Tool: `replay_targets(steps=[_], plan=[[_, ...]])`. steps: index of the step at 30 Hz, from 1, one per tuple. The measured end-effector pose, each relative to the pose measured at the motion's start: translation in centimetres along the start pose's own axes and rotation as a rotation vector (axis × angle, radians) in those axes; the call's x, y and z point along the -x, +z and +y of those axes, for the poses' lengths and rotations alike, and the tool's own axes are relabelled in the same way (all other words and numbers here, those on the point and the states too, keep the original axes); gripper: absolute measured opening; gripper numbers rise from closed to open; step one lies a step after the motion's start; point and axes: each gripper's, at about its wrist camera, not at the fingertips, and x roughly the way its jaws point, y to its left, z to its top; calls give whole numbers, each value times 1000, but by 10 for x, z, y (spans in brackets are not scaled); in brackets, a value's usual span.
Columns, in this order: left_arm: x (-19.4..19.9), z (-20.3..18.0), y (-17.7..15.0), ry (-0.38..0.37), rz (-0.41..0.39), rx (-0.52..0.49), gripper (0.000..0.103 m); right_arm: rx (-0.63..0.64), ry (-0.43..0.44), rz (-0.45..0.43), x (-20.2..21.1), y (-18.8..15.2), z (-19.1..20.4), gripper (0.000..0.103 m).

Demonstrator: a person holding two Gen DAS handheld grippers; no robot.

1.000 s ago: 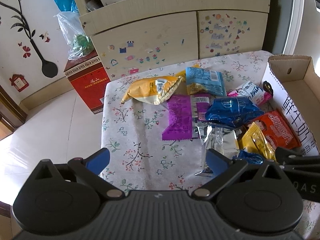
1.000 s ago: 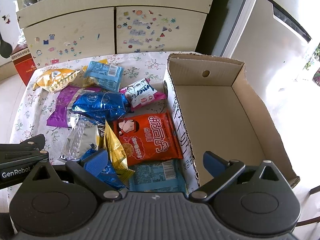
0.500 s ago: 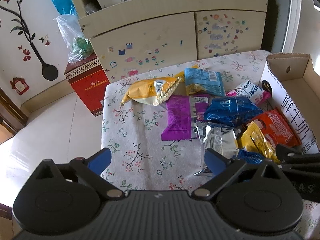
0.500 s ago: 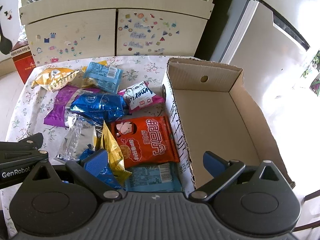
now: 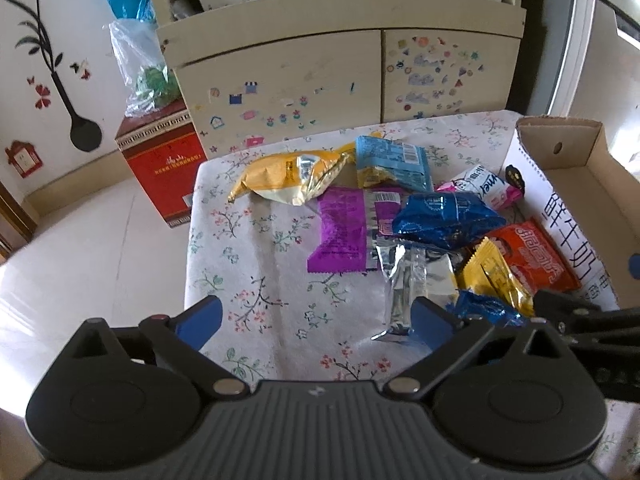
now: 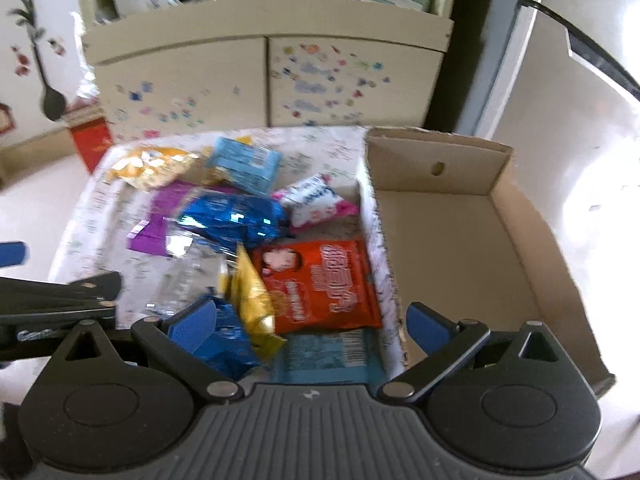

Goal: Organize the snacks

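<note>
Left tongs [image 5: 316,322]: spread wide, empty, held low over the desk [image 5: 240,264] at its near edge, bare floral cloth between the tips. Right tongs [image 6: 312,326]: spread wide, empty, straddling the near wall of the cardboard box [image 6: 460,240]. Box: open-topped, interior bare, at the desk's right side. Snack packets [image 5: 436,220]: heaped just left of the box; purple packet [image 5: 344,232] long axis running away from the tongs.
</note>
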Motion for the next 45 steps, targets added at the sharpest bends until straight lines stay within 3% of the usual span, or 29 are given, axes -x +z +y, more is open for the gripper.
replay_targets(steps=[7,11,15,22,28,34,45], plan=[[1,22,-3,14,-12,67,100,-42,285,12,11,-10,-9,102],[0,26,-4,5,-7,81,100,-73,381,55,6,-14,-15,99],[-2,24,-6,-9,2,75,100,-75,375,111,-3,-18,-15,95],[-5,13,-10,-88,28,65,100,-155,293,190,-13,-29,-34,89],[-9,-6,-16,-146,48,24,100,-204,240,210,-12,-33,-50,83],[-13,-26,-21,-223,71,-16,100,-184,268,208,1,-40,-54,83],[-22,-54,-26,-293,91,-106,100,-123,275,188,20,-60,-44,83]])
